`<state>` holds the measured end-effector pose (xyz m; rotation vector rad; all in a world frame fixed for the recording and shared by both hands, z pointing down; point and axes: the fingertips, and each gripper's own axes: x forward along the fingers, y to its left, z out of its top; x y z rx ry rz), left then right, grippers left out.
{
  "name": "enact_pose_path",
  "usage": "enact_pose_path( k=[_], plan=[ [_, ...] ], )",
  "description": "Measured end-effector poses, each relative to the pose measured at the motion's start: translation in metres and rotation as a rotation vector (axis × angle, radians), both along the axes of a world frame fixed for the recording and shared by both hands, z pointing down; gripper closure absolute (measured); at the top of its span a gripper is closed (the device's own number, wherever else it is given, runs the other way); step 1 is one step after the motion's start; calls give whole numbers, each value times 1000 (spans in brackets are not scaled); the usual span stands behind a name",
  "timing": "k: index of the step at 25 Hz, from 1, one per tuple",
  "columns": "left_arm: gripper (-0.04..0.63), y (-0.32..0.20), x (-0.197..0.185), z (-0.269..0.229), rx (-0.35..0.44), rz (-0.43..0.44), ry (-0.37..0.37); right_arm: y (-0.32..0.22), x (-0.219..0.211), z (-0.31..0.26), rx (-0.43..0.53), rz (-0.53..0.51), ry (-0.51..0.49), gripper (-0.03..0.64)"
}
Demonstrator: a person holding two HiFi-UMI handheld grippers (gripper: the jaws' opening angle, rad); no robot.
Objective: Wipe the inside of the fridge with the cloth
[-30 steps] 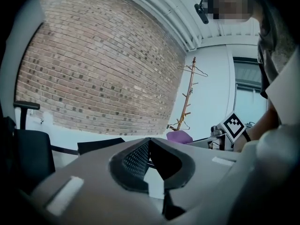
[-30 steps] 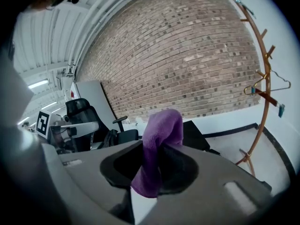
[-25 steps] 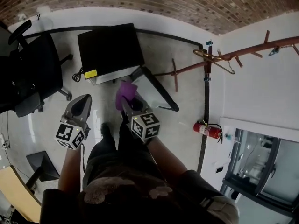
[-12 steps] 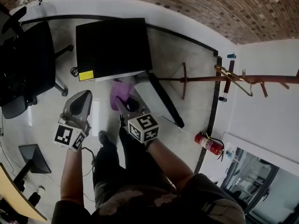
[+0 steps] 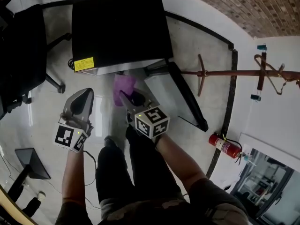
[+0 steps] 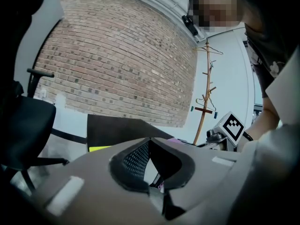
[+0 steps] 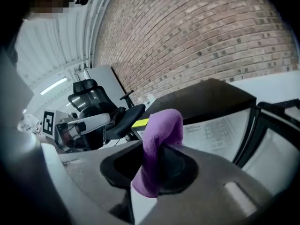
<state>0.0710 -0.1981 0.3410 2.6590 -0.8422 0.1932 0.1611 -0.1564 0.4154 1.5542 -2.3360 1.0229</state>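
The purple cloth [image 5: 123,86] is clamped in the right tool [image 5: 128,97], ready for wiping the mini fridge [image 5: 119,29]. The left tool [image 5: 84,96] is closed on nothing.

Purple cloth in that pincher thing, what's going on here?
A person stands over a small black fridge on the floor, its door swung open. The right gripper is clamped on a purple cloth, held just in front of the opening. The left gripper is shut and empty, off to the side. No wiping yet.
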Motion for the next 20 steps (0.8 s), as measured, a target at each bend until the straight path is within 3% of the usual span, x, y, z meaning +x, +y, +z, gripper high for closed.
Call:
enact_pose_path(
  k=[7, 11, 20],
  plan=[
    [577, -15, -15, 88, 24, -60, 6, -31, -4, 71, 69, -52, 4, 541],
    [578, -28, -21, 124, 36, -93, 50, -53, -12, 108, 126, -92, 21, 541],
    [578, -47, -32, 173, 175, -89, 58, -103, -33, 160, 285, -200, 31, 541]
  ],
)
